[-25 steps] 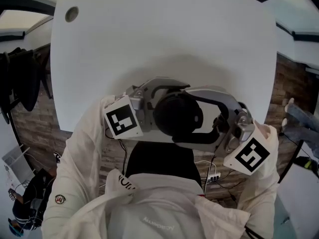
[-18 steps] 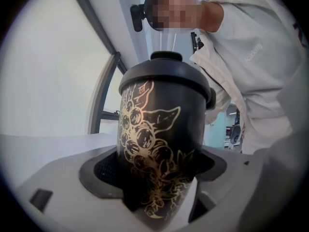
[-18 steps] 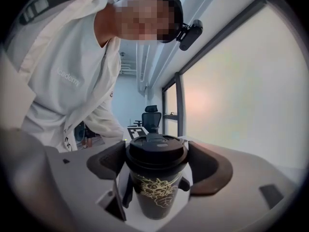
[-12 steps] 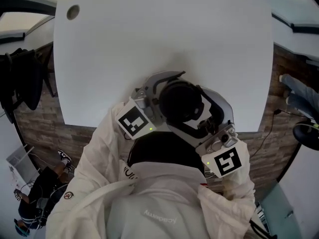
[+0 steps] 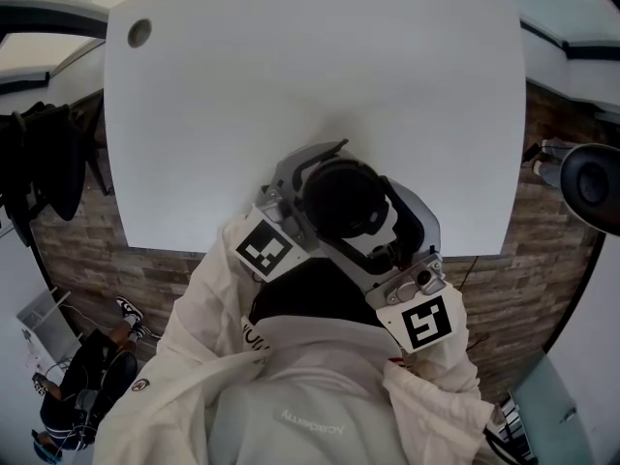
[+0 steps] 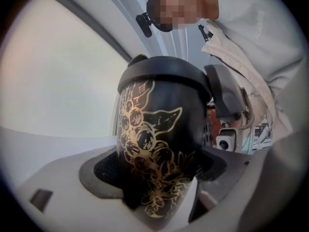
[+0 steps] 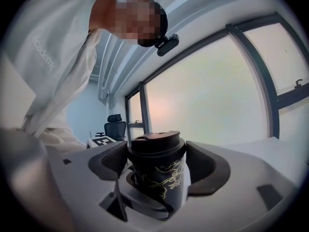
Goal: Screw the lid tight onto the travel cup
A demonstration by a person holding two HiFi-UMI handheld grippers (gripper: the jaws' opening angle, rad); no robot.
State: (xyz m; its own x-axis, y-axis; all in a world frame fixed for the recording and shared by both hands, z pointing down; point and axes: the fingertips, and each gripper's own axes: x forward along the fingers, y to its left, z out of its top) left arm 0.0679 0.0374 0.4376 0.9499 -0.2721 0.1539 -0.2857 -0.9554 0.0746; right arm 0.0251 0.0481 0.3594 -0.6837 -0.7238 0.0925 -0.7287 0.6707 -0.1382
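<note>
Left tool (image 6: pixel 157 170) gripping upright travel cup (image 6: pixel 159 124), right tool (image 7: pixel 157 164) clasping uppermost lid (image 7: pixel 157 144)

Bright backlight, fisheye distortion, dark vignetted edges

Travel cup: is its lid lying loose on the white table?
No, the lid sits on the travel cup, between the jaws of the right gripper.

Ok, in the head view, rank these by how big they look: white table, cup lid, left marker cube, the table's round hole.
1. white table
2. lid, clearly wider than the cube
3. left marker cube
4. round hole; it lies farther from the camera, so its true size is unsure.
</note>
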